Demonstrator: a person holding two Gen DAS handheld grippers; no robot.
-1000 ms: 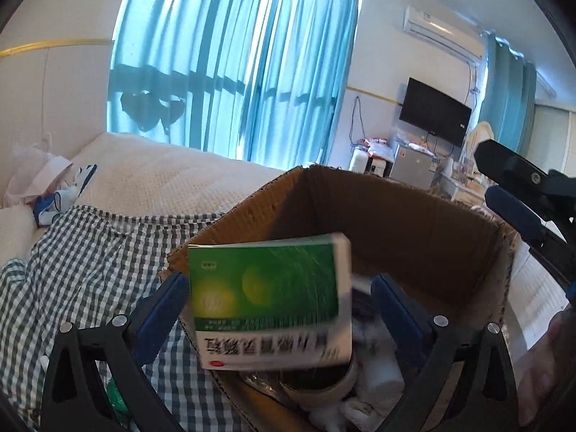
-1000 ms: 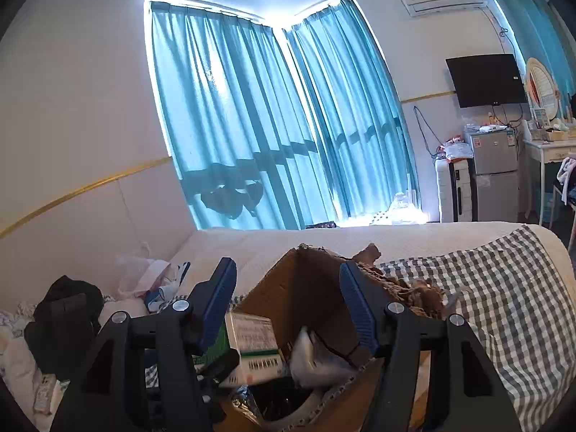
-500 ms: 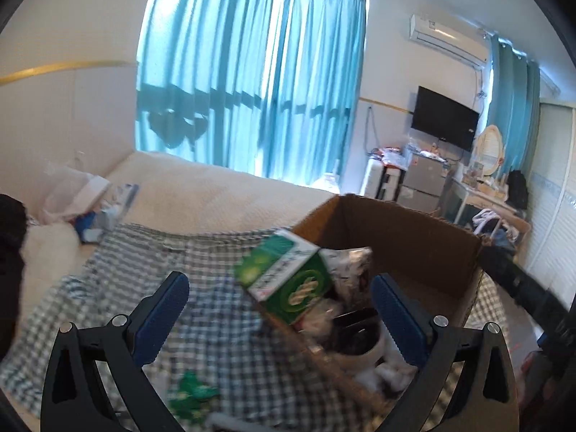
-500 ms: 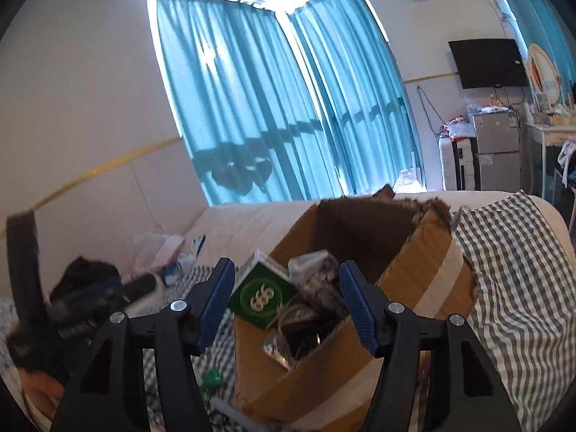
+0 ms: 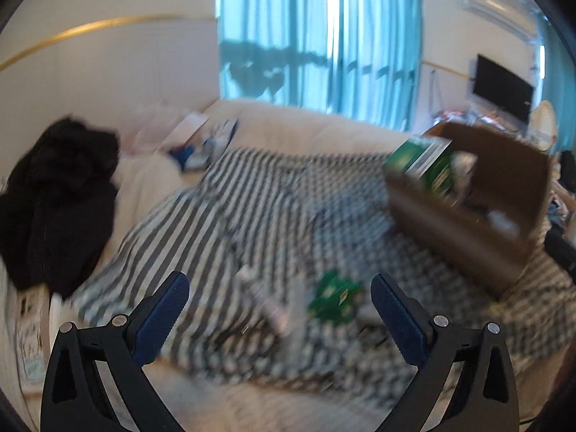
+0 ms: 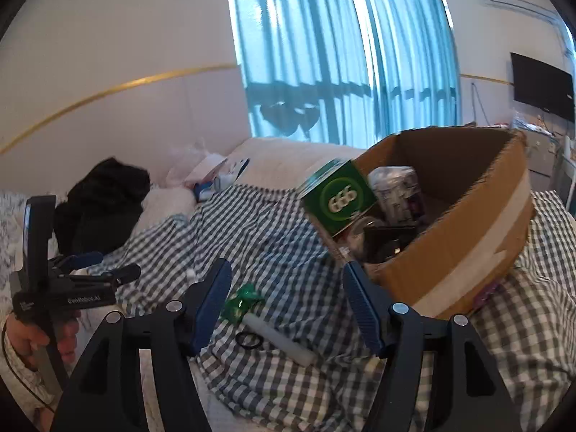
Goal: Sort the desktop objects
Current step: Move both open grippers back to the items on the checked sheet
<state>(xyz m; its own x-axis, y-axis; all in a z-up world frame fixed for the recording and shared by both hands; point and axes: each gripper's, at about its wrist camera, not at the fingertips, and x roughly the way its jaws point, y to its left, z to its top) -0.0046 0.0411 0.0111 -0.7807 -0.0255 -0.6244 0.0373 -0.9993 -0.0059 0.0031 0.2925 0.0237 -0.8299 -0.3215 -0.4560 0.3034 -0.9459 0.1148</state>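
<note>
Left gripper (image 5: 275,302) and right gripper (image 6: 284,288) both released, empty; green box (image 6: 338,199) resting in cardboard box (image 6: 468,248)

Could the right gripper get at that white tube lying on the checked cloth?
Probably yes: the right gripper is open and empty, and the white tube lies bare on the checked cloth just ahead, nothing covering it.

Green box (image 6: 337,201) (white "666" ring), brown carton (image 6: 464,252), grey-white checked cloth (image 6: 280,237), perhaps green wrapper (image 6: 240,301).
</note>
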